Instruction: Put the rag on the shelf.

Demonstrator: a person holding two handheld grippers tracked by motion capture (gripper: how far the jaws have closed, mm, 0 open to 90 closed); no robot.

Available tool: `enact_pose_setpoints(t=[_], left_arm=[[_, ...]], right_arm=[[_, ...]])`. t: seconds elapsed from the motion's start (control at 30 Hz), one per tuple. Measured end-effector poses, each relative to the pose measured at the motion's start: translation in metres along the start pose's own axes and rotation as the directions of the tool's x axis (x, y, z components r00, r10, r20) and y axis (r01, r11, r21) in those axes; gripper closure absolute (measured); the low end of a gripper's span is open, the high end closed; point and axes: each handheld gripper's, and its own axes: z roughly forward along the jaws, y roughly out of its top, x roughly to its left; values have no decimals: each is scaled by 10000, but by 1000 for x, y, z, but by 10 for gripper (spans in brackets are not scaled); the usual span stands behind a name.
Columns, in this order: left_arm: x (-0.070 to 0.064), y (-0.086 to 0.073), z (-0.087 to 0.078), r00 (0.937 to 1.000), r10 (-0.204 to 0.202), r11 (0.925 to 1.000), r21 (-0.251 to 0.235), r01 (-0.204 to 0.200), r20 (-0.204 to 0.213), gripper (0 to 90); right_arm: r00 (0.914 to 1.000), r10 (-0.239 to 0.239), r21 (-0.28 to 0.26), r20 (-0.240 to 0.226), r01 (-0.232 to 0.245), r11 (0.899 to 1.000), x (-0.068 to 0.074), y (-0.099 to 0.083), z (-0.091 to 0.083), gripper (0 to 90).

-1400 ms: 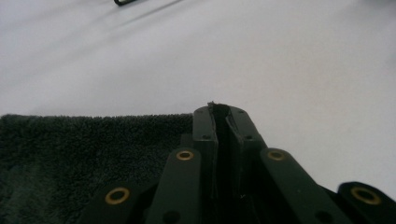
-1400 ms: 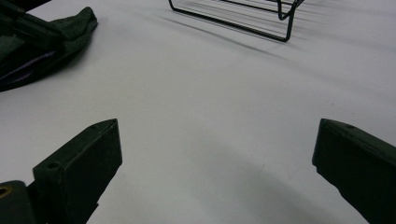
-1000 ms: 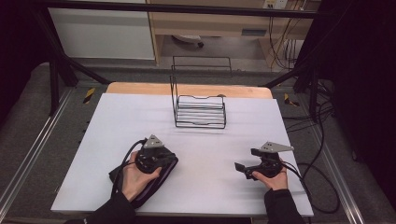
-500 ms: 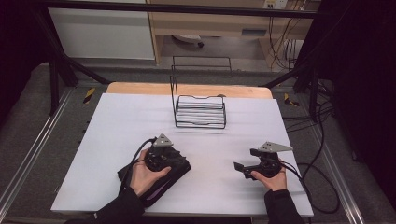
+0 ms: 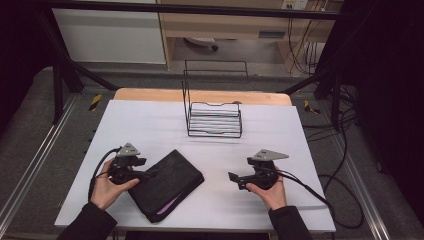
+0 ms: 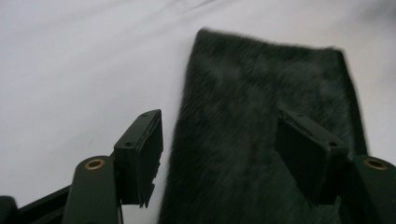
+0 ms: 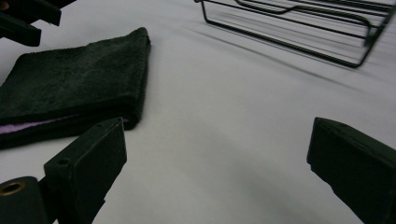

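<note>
My left gripper (image 6: 219,140) hangs with jaws spread over the near end of the towel (image 5: 167,182), which runs lengthwise straight ahead, right gripper (image 5: 239,180) open too and farther off.

A folded black towel (image 5: 167,184) is laid flat on the white table, at its near left. A purple strip is seen along its near edge.
</note>
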Motion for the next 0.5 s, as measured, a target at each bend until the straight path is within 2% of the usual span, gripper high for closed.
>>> enact_pose_setpoints(t=[0.1, 0.13, 0.17, 0.3, 0.37, 0.5], left_arm=[[10, -14, -6, 9999, -122, 9998, 140, 123, -95, 338], [10, -14, -6, 9999, -122, 9998, 140, 123, -95, 350], [15, -22, -9, 9998, -174, 9995, 246, 177, -116, 367], [23, -34, -12, 9994, -281, 9986, 431, 289, -192, 427], [25, -38, -12, 9992, -406, 9979, 503, 408, -52, 468], [25, -43, -10, 9993, -332, 9969, 719, 319, 170, 552]], right_arm=[[9999, -89, 181, 66, 88, 9998, 16, 7, 15, 65], [10000, -82, 266, 47, 80, 9996, 21, 9, 21, 70], [10000, -88, 351, -33, 89, 9993, 27, 11, 29, 80], [9993, -19, 608, -377, 41, 9981, 45, 15, 53, 138], [9990, 33, 724, -437, -1, 9974, 51, 17, 64, 179], [9992, 72, 937, -390, -36, 9956, 58, 17, 86, 278]])
